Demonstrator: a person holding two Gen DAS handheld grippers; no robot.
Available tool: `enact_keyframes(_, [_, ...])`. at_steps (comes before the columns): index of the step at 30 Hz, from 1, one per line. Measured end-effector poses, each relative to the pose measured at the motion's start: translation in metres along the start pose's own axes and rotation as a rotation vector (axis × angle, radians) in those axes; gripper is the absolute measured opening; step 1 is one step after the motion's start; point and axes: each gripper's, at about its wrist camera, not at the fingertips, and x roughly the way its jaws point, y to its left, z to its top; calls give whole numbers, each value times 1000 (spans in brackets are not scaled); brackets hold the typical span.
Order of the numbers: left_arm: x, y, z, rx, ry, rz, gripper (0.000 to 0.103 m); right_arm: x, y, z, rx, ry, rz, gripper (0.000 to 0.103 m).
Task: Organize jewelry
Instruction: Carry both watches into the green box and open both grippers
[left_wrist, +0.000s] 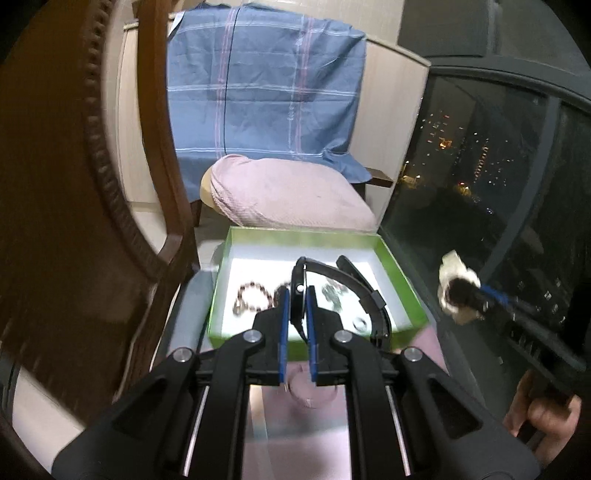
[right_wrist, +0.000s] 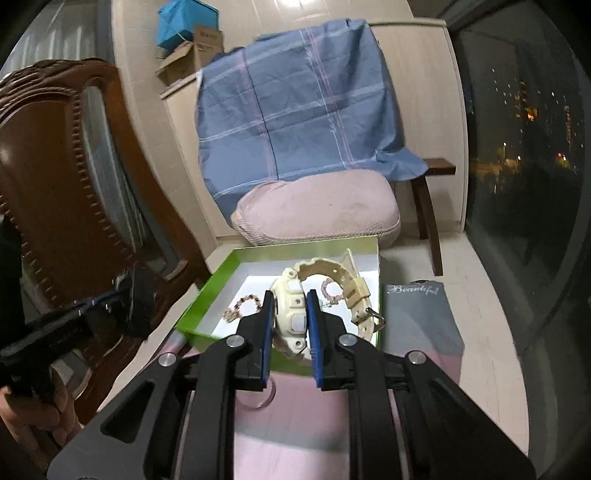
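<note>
The left gripper (left_wrist: 296, 295) has its blue pads pinched tight on the case of a black watch (left_wrist: 297, 295), whose strap arcs away to the right above a green box (left_wrist: 397, 258). The right gripper (right_wrist: 289, 306) is clamped on the body of a cream watch (right_wrist: 291, 306), its strap curling up and right with the buckle hanging at the end. Both watches hang over the box's white floor, where a brown bead bracelet (left_wrist: 251, 297) lies at the left, a pink bead bracelet (right_wrist: 330, 290) and some blurred silver pieces further right. The box sits on a pink surface, with a grey pouch (right_wrist: 417, 314) marked "Beautiful" just beside it. Behind stands a chair with a pink cushion (right_wrist: 317, 210) and a blue checked cloth (right_wrist: 295, 107).
</note>
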Motion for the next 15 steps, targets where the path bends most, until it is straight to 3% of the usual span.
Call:
enact_keyframes(11, [160,30,52,-38,149,94,10,100,-35,1,39,159,-63,18])
enact_keyframes(12, [172,30,54,-25,159,106,26,104,-35,1,32,162,-70,19])
enact_keyframes(13, [180,30,54,-15,168,119,57,106,-33,2,15,160,-84,28])
enact_keyframes(14, [186,31,54,-8,175,152,76,107,-33,1,7,160,-94,35])
enact_keyframes(15, [187,34,53,-11,175,201,92,107,-33,2,14,165,-104,49])
